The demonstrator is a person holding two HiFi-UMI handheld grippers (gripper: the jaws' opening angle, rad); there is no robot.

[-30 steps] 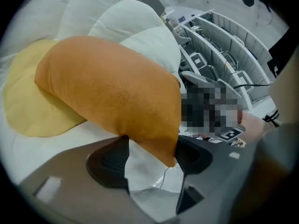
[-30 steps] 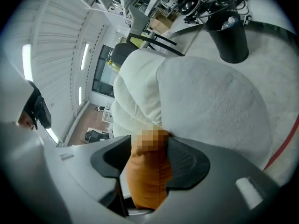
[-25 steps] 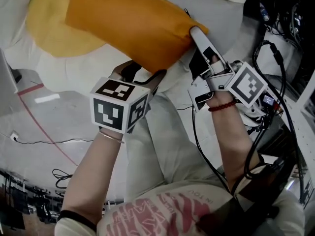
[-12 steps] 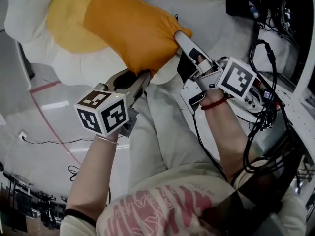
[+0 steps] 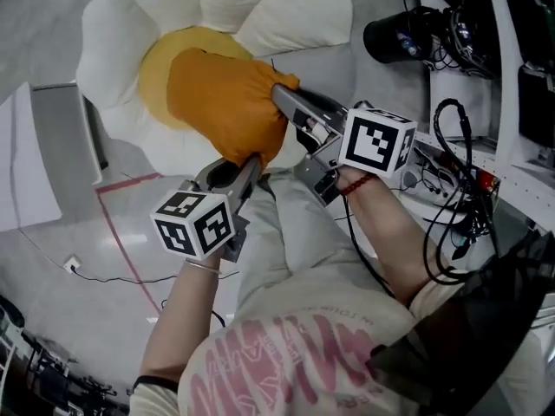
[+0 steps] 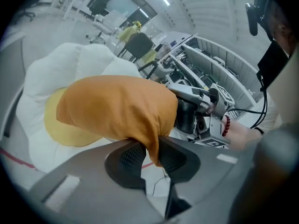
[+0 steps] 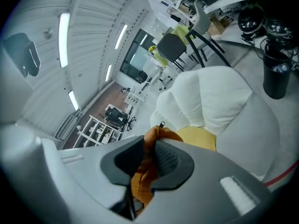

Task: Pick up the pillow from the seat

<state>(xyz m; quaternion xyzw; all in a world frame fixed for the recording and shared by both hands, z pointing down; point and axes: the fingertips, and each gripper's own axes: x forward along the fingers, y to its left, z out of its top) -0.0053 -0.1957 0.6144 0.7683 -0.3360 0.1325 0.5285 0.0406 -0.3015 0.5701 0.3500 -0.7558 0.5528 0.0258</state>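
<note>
The orange fabric pillow (image 5: 221, 107) lies over the yellow round centre (image 5: 156, 63) of the white petal-shaped padded seat (image 5: 286, 16), bunched toward the seat's near edge, where I have it by its two near corners. I judge the grasp as good as made and the lift itself as what is left. The pillow's near end looks raised off the seat, but I cannot tell whether its far end is clear of the yellow centre or rests on it

My left gripper (image 5: 250, 163) has the lower near corner. In the left gripper view its jaws are closing, only narrowly apart, with a fold of orange cloth hanging between the ribbed pads and both pads pressing on it. My right gripper (image 5: 281, 95) comes in from the seat's right side at the other near corner. In the right gripper view its jaws stand just as narrow, clamped on a bunched ridge of the same cloth. A small dark tab (image 7: 162, 124), a zip pull by the look of it, pokes up past the pads. Neither pair of jaws touches the seat, as far as I can see

What remains, to my mind, is to bring both grippers up together until the pillow hangs free. Both grips are on thin cloth at the edge, so I expect the body to sag between them

Beyond the seat's near-left edge is grey floor (image 5: 52, 267) crossed by a red line (image 5: 126, 250)
</note>
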